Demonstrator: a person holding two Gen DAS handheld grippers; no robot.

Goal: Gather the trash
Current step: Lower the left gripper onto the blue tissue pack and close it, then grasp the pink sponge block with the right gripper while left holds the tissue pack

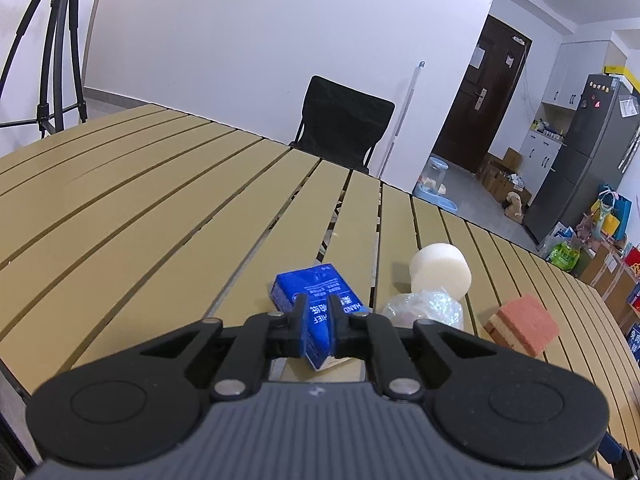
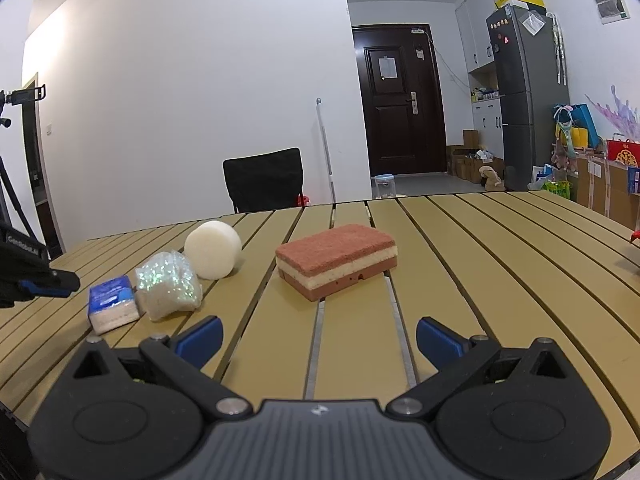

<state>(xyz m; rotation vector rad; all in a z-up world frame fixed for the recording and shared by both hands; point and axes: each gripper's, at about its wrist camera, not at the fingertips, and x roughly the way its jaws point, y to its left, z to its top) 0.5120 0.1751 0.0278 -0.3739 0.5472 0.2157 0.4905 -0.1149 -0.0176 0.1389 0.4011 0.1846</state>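
- The left gripper (image 1: 319, 312) has its jaws clamped on a blue tissue pack (image 1: 320, 292) — tilted on edge, low over the slatted tabletop (image 1: 160, 208).
- Just beside the pack sits a crumpled clear bag (image 2: 168, 286), then a white foam cylinder (image 2: 213, 249), then a red-and-cream sponge (image 2: 338, 258) a little apart.
- The right gripper (image 2: 318, 334) hangs before the sponge, jaws wide — nothing between them.

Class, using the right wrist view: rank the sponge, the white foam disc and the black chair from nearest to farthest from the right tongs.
1. Sponge, straight ahead on the table.
2. White foam disc, further back, to the left.
3. Black chair, beyond the table's far edge.
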